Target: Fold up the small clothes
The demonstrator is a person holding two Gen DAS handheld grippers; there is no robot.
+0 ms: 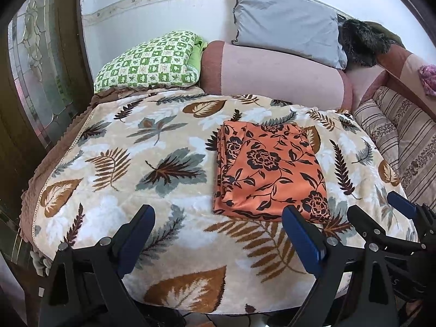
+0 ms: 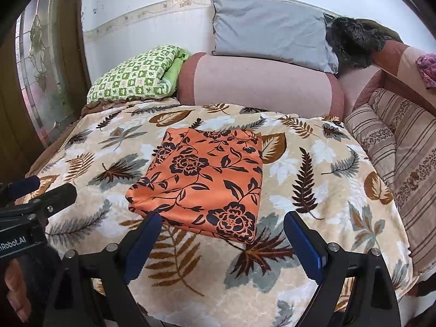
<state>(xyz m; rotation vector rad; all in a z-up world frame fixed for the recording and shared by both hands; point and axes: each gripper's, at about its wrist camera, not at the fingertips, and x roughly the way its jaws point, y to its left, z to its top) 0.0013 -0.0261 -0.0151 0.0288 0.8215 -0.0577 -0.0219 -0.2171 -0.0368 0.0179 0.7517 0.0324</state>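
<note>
Garment: orange cloth printed with dark flowers and vines [image 2: 204, 179], folded into a flat rectangle with stacked layers showing along its left edge; it looks close to finished.
Where it lies: on the cream plush blanket patterned with brown and grey leaves [image 2: 313, 163], toward the blanket's middle, nearer its front edge than the pink bolster [image 2: 261, 87] behind it.
Right gripper [image 2: 223, 234]: jaws spread wide, holding nothing, poised just in front of the garment's near edge.
Left gripper [image 1: 218, 229]: jaws parted and empty, near the garment's near-left corner.
Risk, layers: a pinch that catches only the top ply would likely peel the fold open.
Risk, blanket: the plush pile is soft, so a low finger could snag blanket with cloth and drag both.
Risk, slip: the cloth looks smooth; a one-sided pull may skew the rectangle.
Surroundings: green checked quilt [image 2: 136, 79] and grey pillow [image 2: 269, 27] sit well beyond the garment.
</note>
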